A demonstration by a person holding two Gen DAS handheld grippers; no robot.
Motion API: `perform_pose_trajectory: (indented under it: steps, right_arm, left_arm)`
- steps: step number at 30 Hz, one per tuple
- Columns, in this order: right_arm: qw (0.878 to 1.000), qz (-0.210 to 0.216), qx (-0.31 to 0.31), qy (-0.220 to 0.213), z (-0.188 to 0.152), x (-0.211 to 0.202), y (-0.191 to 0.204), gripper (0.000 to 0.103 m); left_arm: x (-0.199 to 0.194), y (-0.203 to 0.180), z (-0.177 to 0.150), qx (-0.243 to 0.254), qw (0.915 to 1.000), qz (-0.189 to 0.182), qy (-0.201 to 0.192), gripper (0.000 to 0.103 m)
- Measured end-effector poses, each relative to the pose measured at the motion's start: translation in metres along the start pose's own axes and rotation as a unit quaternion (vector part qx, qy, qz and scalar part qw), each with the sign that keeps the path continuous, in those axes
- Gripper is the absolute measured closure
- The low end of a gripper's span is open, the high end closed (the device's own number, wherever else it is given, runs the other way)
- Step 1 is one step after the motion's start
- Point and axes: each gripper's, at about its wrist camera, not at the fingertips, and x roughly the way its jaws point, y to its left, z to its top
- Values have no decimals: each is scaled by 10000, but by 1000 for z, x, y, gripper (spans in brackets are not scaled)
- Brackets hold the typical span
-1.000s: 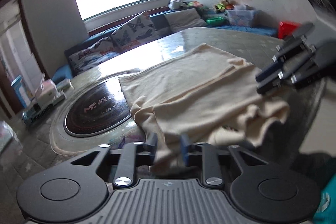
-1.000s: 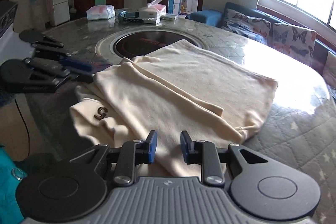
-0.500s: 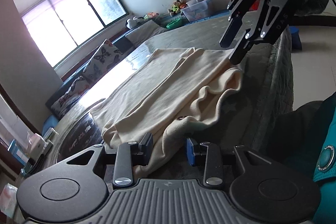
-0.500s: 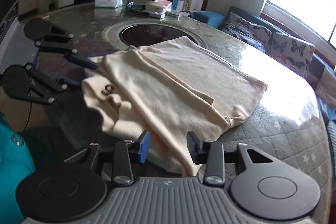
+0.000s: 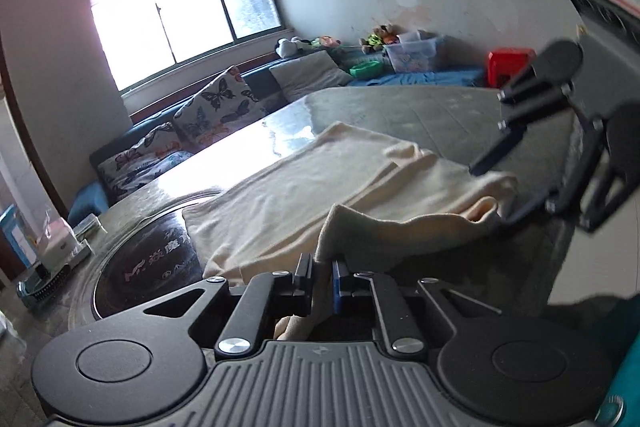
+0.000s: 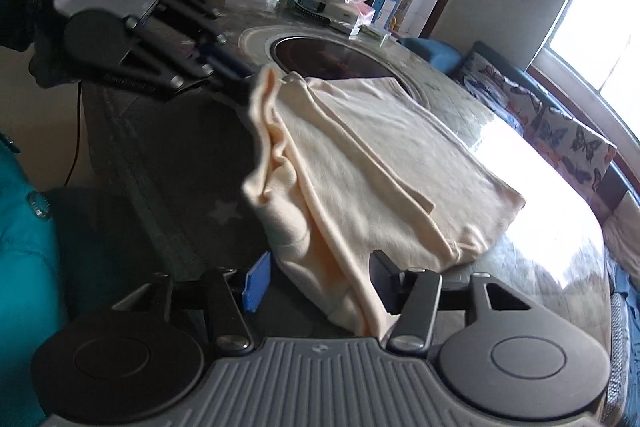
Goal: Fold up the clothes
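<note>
On the round table (image 6: 560, 255) a cream garment (image 5: 320, 187) lies partly folded beside the dark centre plate (image 5: 148, 263); the left gripper (image 5: 322, 273) is closing, pinching a raised fold at its near edge, while the right gripper (image 6: 316, 279) is opening, cloth lying loose between its jaws

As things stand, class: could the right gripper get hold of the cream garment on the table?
Probably yes. The right gripper has its jaws opening with the near edge of the cream garment lying between them, and nothing blocks the way. The left gripper is closing on another edge.
</note>
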Motion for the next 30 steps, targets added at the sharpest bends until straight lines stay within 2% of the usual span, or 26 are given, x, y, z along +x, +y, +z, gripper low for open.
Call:
perform_pose_trajectory:
  steps: [5,6,7,10,11,14,16,19,27,30]
  right_arm:
    - [9998,-48,181,-89,8,16,-3,53]
    - [9996,-33,273,-64,10,21,-7,60]
    - [9993,-11,373,-40,11,26,-11,73]
    - [9952,241,947,-4,15,32,-31,89]
    - [9931,319,1130,5,17,34,-37,89]
    - [9888,400,1435,-48,21,34,-48,91]
    - [9863,437,1588,-106,24,33,-56,91]
    - [9865,415,1574,-182,28,32,-59,91]
    - [9866,322,1584,-224,31,33,-60,91]
    - [9876,246,1531,-247,30,33,-54,92]
  left_arm:
    - [13,10,7,-185,9998,-28,51,93]
    - [15,11,6,-191,9998,-28,84,93]
    - [16,11,4,-190,9997,-30,124,92]
    - [14,12,-1,-132,9997,-38,215,88]
    - [12,12,-4,-77,9997,-15,221,85]
    - [2,10,-12,76,9997,103,227,84]
    - [-3,8,-17,229,9993,187,242,78]
    - [-9,3,-24,471,9981,317,238,72]
    - [-11,-12,-44,1088,9922,511,332,72]
    - [-7,-13,-48,1160,9909,582,362,80]
